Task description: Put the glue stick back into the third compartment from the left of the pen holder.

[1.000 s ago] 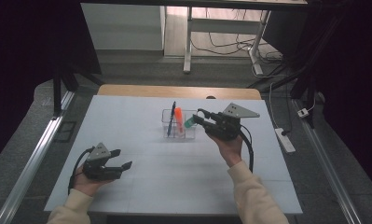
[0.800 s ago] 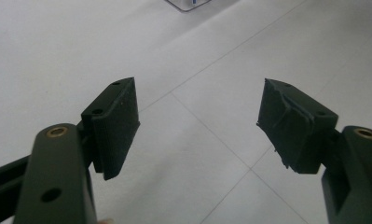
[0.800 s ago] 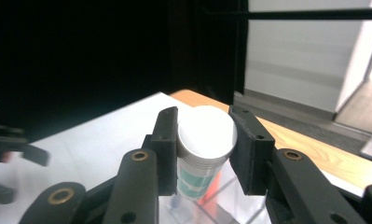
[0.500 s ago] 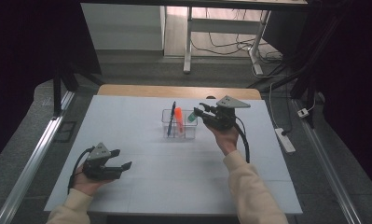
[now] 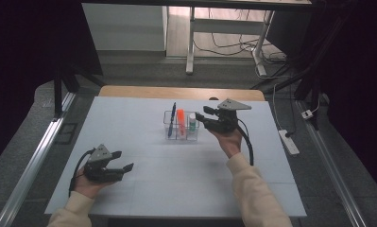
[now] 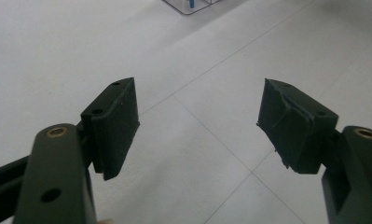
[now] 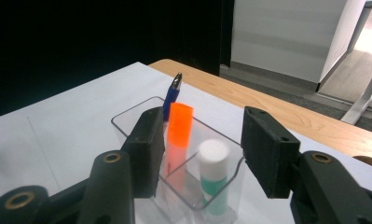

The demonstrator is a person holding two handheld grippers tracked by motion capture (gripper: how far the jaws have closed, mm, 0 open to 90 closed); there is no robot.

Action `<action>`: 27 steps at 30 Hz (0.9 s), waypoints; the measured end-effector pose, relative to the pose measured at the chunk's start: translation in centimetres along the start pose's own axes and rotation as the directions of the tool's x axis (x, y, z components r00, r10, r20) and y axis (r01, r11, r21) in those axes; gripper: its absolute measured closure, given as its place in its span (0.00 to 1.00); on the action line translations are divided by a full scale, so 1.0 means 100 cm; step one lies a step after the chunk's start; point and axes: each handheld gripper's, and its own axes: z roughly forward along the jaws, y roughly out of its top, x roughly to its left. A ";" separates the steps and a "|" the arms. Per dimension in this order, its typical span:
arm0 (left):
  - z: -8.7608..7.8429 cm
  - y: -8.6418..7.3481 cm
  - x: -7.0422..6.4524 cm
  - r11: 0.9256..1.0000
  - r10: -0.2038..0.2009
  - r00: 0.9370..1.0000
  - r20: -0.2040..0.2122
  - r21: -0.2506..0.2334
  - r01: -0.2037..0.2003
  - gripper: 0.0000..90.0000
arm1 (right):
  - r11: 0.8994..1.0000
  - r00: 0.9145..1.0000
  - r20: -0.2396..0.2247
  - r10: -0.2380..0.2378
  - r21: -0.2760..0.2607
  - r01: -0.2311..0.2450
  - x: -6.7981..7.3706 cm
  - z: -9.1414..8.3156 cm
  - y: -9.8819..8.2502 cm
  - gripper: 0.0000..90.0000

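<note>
- A clear organizer (image 5: 181,134) stands on the white table (image 5: 176,189), toward the far middle.
- In it stand a blue pen (image 5: 172,113) at left, an orange marker (image 5: 180,119) in the middle and a white-capped green tube (image 5: 192,122) at right.
- The right gripper (image 5: 201,117) hangs just right of the tube, jaws apart and empty.
- The left gripper (image 5: 122,161) is near the left front of the table, jaws wide apart with nothing between them.

White table (image 5: 176,184) — power strip (image 5: 289,142) and cables (image 5: 226,42) on floor.
</note>
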 end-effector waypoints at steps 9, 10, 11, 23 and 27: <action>0.000 0.000 0.000 1.000 -0.009 1.000 0.000 0.000 0.009 0.32 | 0.999 0.999 0.012 -0.035 0.034 0.035 0.002 -0.036 -0.020 0.49; 0.000 -0.001 0.001 1.000 -0.010 1.000 0.000 0.001 0.010 0.32 | 0.998 0.999 0.012 -0.039 0.040 0.038 0.002 -0.041 -0.023 0.49; 0.000 -0.001 0.001 1.000 -0.010 1.000 0.000 0.002 0.010 0.32 | 0.998 0.999 0.013 -0.044 0.050 0.043 0.003 -0.046 -0.026 0.48; 0.001 -0.001 0.001 1.000 -0.020 1.000 -0.004 0.006 0.020 0.32 | 0.983 0.996 0.041 -0.083 0.169 0.075 0.003 -0.095 -0.064 0.45; 0.002 0.000 0.001 1.000 -0.018 1.000 -0.004 0.007 0.018 0.32 | 0.977 0.996 0.044 -0.080 0.201 0.069 0.000 -0.111 -0.080 0.45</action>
